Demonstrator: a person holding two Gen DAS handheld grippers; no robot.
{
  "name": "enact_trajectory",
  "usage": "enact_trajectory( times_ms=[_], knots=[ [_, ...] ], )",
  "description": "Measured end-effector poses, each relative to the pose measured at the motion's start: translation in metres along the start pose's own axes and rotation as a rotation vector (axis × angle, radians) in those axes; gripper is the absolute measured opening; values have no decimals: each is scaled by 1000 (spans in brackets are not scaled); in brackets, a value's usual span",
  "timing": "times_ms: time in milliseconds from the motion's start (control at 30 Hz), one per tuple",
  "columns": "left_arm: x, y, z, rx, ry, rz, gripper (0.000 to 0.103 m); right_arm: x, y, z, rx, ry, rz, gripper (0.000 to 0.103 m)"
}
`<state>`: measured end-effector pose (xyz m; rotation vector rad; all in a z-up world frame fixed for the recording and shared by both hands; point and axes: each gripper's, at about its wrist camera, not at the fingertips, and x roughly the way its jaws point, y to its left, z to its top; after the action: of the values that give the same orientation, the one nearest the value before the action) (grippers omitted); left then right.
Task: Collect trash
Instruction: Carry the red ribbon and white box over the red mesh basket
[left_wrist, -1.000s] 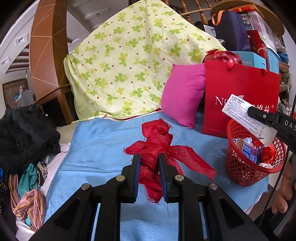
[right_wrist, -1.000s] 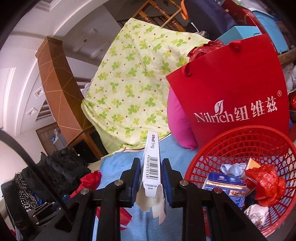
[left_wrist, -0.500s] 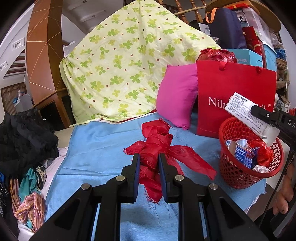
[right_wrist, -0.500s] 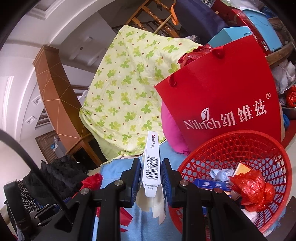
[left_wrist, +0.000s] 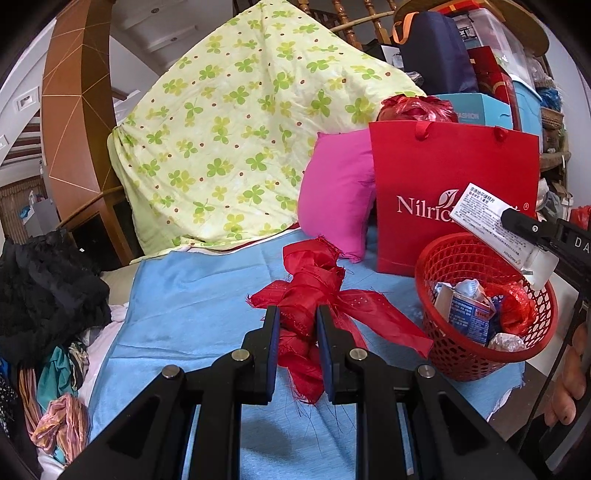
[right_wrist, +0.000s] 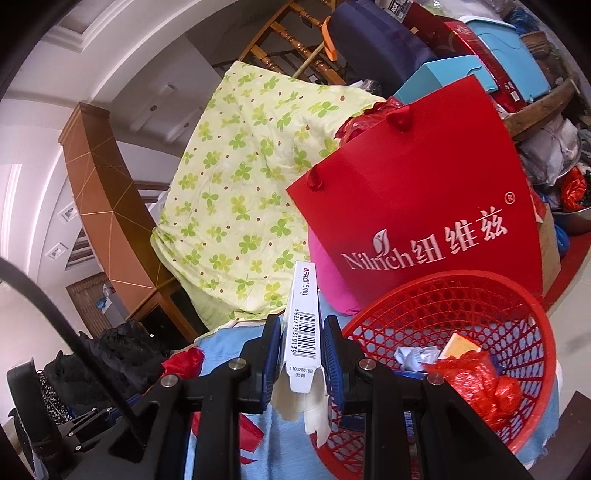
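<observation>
While both grippers grip trash, left gripper (left_wrist: 294, 325) clamped on red cloth (left_wrist: 314, 295) over blue sheet (left_wrist: 192, 295), right gripper (right_wrist: 301, 343) clamped on white carton (right_wrist: 304, 325), red basket (right_wrist: 480, 295) just right of its fingers, red bag (right_wrist: 424, 206) beyond.

Left gripper (left_wrist: 294, 325) clamped on red fabric scrap (left_wrist: 314, 291), tilted downward. Right gripper (right_wrist: 300, 345) clamped on white medicine box (right_wrist: 303, 321), near level.
</observation>
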<state>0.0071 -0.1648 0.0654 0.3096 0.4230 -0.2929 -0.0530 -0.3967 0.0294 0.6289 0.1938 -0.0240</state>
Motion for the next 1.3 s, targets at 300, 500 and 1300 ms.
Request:
enact_trajectory(
  times_ms=[300,500,1300],
  knots=[
    [-2,-11,6,18,-9,-13,21,-7,-14,5,9,-13,-17,26],
    [-4,-17,12,22,-16,-21,21,-12,-21,8,23,-20,-25,26],
    [-15,-62,42,87,-93,-80,21,-30,-54,18,101,-54,-41,26]
  ],
)
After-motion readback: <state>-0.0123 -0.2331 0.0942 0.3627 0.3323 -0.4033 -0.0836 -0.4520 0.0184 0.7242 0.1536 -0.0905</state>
